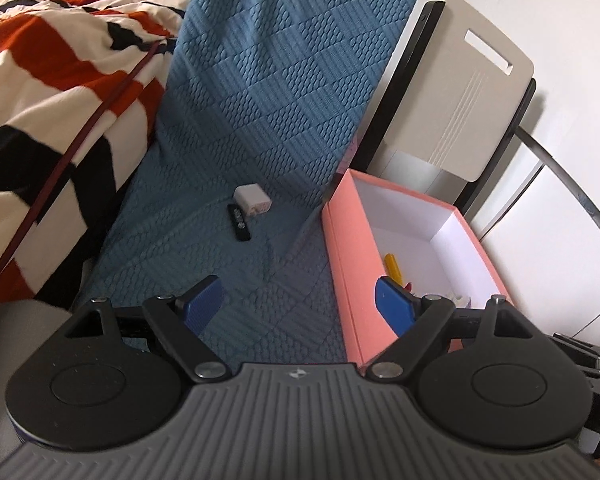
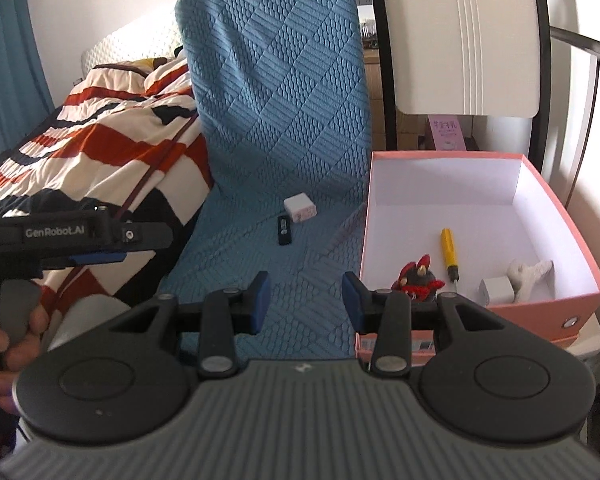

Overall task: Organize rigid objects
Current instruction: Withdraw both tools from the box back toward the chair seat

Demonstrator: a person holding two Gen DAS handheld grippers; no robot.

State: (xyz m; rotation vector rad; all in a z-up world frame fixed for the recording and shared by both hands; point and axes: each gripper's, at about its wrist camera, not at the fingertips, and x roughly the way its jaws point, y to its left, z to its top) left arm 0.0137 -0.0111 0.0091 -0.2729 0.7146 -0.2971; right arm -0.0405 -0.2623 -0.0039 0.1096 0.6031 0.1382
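A white charger block [image 1: 253,199] [image 2: 299,208] and a small black stick-shaped device [image 1: 239,222] [image 2: 283,230] lie side by side on the blue quilted mat [image 1: 236,152] [image 2: 276,120]. A pink box [image 1: 346,264] [image 2: 540,304] stands to their right. It holds a yellow screwdriver [image 2: 448,252] [image 1: 394,269], a red-and-black figure [image 2: 417,278], a white cube [image 2: 497,290] and a white figurine [image 2: 530,272]. My left gripper [image 1: 300,304] is open and empty, short of the mat's items. My right gripper [image 2: 306,300] is open and empty beside the box's near left corner.
A striped red, black and cream quilt [image 1: 52,92] [image 2: 100,136] lies on the bed to the left. A white folding chair back [image 1: 456,84] [image 2: 464,36] stands behind the box. The left gripper's body [image 2: 76,236] shows at the left of the right wrist view.
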